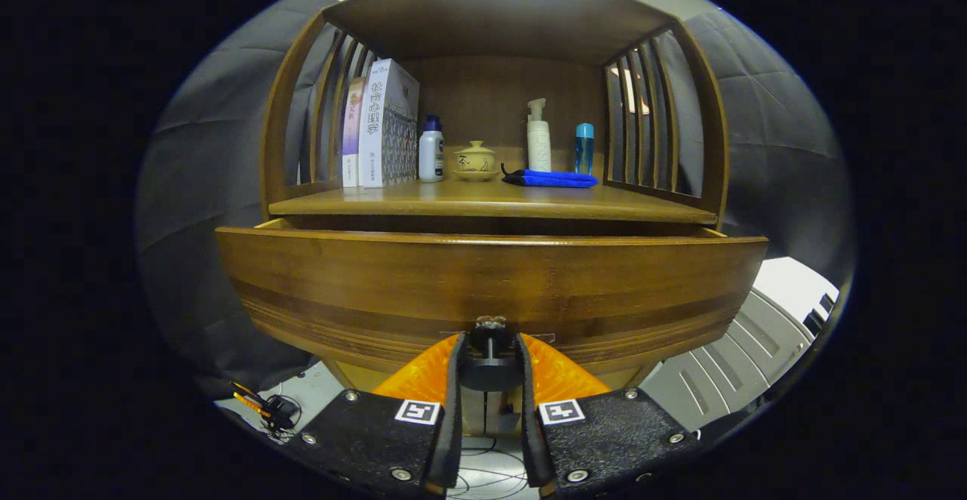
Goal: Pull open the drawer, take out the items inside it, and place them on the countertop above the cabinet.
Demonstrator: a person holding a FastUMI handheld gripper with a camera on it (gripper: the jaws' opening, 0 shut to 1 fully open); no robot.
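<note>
A wooden drawer front (491, 281) stands pulled out a little from the cabinet, with a dark gap showing behind its top edge. Its round dark knob (490, 356) sits between my fingers, and my gripper (490, 349) is shut on it, one finger pressing each side. What lies inside the drawer is hidden behind the front panel. Above the drawer, the wooden countertop (423, 199) runs across the cabinet under a slatted hutch.
On the countertop stand two books (381, 124), a white bottle with a blue cap (430, 150), a small lidded cup on a saucer (475, 161), a white pump bottle (538, 137), a blue tube (584, 148) and a folded blue cloth (555, 179). Cables (264, 405) lie on the floor lower left.
</note>
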